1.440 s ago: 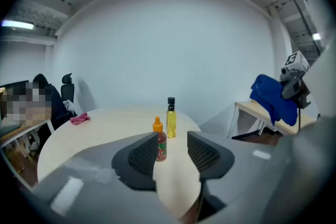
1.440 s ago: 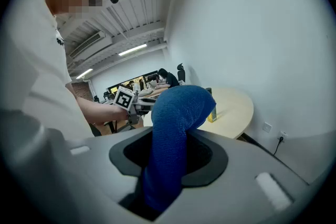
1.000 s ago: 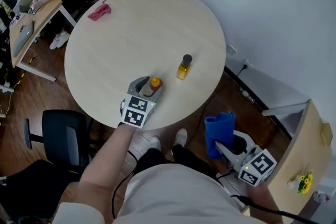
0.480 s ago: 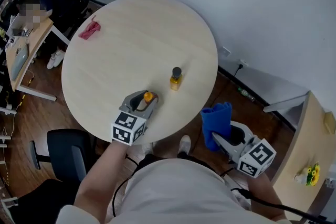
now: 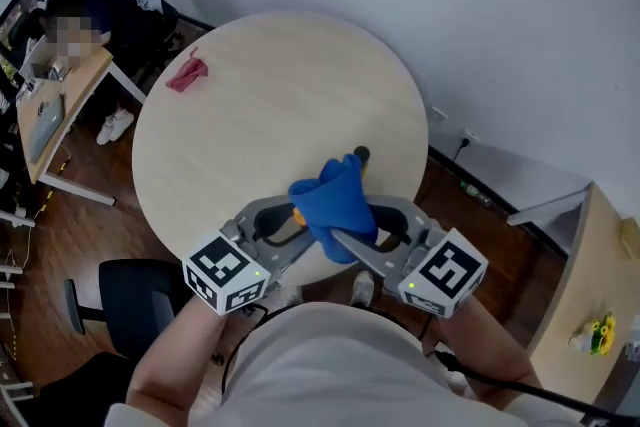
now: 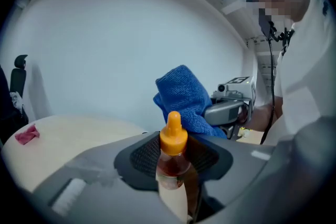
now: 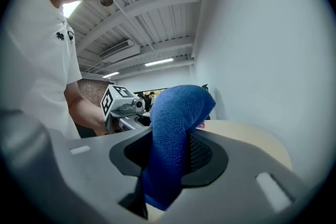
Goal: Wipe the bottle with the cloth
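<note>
My left gripper (image 5: 288, 221) is shut on a small bottle (image 6: 173, 168) of amber liquid with an orange cap (image 6: 172, 134), held upright over the near edge of the round table (image 5: 250, 115). My right gripper (image 5: 345, 231) is shut on a folded blue cloth (image 5: 335, 203). The cloth stands up from the jaws and nearly hides the bottle in the head view. In the left gripper view the blue cloth (image 6: 184, 99) is right behind the cap, close to it or touching. The right gripper view shows the cloth (image 7: 173, 144) filling the jaws, with the left gripper (image 7: 123, 107) just beyond.
A second amber bottle with a black cap (image 5: 361, 155) stands on the table just past the cloth. A pink rag (image 5: 187, 75) lies at the table's far left. A black office chair (image 5: 125, 300) is at the near left. A desk (image 5: 50, 105) and a seated person are far left.
My right gripper has risen from low beside the table and swung left, bringing the blue cloth up against the orange-capped bottle. My left gripper has shifted slightly toward it with the bottle.
</note>
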Available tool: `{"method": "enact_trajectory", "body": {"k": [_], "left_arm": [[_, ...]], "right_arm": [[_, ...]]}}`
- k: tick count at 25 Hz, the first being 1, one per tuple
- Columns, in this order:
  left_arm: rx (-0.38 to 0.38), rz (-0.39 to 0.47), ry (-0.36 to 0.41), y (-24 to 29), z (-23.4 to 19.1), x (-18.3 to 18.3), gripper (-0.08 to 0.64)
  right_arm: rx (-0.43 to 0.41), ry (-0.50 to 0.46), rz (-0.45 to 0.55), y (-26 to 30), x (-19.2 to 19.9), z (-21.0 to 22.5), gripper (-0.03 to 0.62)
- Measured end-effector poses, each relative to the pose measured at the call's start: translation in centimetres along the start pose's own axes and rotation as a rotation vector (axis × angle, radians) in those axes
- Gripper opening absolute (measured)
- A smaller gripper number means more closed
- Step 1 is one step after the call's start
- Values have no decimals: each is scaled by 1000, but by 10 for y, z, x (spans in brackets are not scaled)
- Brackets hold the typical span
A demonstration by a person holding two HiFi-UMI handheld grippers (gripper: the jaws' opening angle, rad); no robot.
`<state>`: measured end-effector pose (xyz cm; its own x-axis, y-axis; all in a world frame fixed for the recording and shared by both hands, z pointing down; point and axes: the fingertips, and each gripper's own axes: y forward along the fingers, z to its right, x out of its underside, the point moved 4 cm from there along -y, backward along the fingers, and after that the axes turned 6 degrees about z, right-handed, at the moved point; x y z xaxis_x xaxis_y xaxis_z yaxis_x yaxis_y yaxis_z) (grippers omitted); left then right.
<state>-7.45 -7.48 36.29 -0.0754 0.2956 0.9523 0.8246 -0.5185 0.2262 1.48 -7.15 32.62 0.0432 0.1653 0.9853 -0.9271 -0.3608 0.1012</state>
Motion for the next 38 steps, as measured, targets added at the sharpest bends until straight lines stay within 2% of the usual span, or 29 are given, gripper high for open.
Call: {"method": "enact_trajectory", "body": {"k": [3,7,12,15,18,20,22,25,32,35,38], "left_arm": [[5,25,-33,-19,-6,-6,158],[-14,76,-83,-41,-17,-22,158],[-43,118,-106,-55,-33,-42,158],[-70,121,-127,-55,-41,-40,158],[-82,97,-120,-50,-47,-37,158],[-81,96,-130,-46,-48,-35,158],[-77,112,-153,-39,-44,-37,158],[-60,142,-174,-34,-37,-44,158],[-47,193,-177,-46,-35,-61,158],[-48,192,-143,-50,-31,-64,158],[-33,165,-104,-52,-25,-62,158]], "right_arm": [[27,83,-1,5,16,6,152],[73,120,-68,6,56,13,152],[145,142,-161,1,99,22,152],[169,153,-116,-11,77,13,152],[77,70,13,-5,15,-18,152],[1,-10,42,6,-9,-36,152],[-28,-62,-15,15,-3,-44,152],[-4,-75,-110,18,30,-41,152],[68,11,-299,-9,125,-7,152],[98,7,-306,-22,125,8,152],[130,-45,-238,-31,88,23,152]]}}
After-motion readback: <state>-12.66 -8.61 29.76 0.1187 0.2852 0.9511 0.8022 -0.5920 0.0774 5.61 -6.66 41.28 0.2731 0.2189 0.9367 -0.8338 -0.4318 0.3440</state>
